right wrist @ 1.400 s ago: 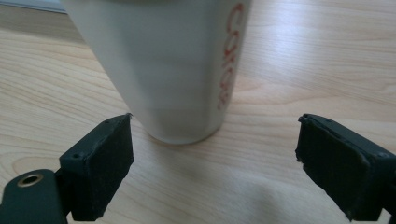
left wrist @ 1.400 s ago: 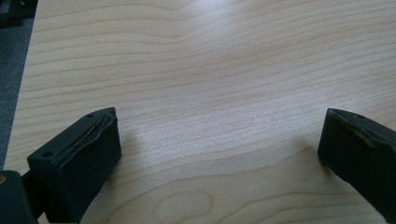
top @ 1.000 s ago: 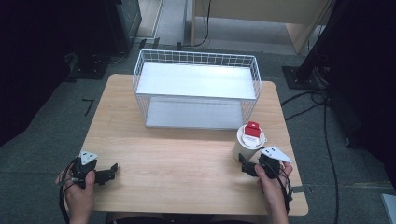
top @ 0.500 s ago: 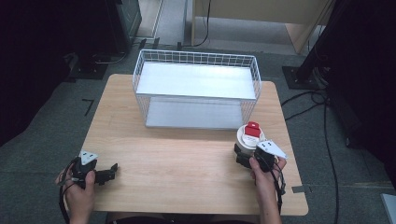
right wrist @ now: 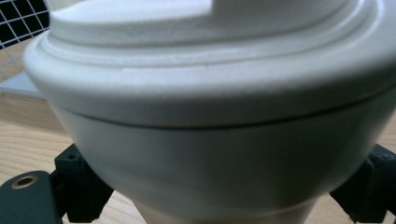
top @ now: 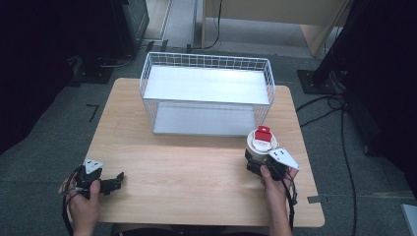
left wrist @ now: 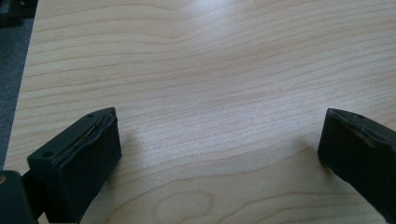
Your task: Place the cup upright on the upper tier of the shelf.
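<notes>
My right gripper point(top: 256, 164) jaws hug the white lidded paper cup point(top: 261, 143) near the table's point(top: 196, 172) right edge; left gripper point(top: 116, 181) gapes empty.

Wire basket point(top: 206, 93) walls off table's point(top: 187, 172) far half, bare wood between grippers

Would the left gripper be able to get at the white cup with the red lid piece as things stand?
Probably not without a long move: the left gripper sits open at the table's near left corner, while the cup stands across the table between the right gripper's jaws. Bare wood lies between.
</notes>
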Demonstrator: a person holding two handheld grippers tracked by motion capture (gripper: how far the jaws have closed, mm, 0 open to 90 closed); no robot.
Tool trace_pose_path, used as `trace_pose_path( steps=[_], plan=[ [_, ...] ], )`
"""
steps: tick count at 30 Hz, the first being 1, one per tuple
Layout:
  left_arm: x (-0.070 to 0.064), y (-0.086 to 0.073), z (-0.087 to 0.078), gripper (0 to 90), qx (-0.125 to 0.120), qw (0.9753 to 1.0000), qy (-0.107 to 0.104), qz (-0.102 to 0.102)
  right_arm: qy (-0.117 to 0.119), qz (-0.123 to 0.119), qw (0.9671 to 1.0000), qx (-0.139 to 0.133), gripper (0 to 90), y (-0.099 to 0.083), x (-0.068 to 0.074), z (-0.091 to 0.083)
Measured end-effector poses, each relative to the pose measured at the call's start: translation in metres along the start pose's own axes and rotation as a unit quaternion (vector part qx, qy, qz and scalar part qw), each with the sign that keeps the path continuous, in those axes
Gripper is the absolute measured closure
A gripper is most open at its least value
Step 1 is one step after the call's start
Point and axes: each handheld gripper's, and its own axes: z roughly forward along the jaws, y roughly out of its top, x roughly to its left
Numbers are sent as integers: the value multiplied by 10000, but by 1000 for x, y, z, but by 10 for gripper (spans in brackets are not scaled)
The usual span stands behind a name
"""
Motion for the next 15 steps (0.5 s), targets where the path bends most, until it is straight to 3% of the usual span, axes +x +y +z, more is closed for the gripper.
trace_pose_path(
  steps=[2,8,15],
  plan=[
    [0,0,0,0,2,10000,0,1,-61,27,10000,-60,94,-1,1,0],
    [0,0,0,0,1,10000,1,1,113,335,9990,-287,95,-2,-1,-1],
    [0,0,0,0,2,10000,0,1,175,214,9986,-452,95,10,5,-6]
  ],
)
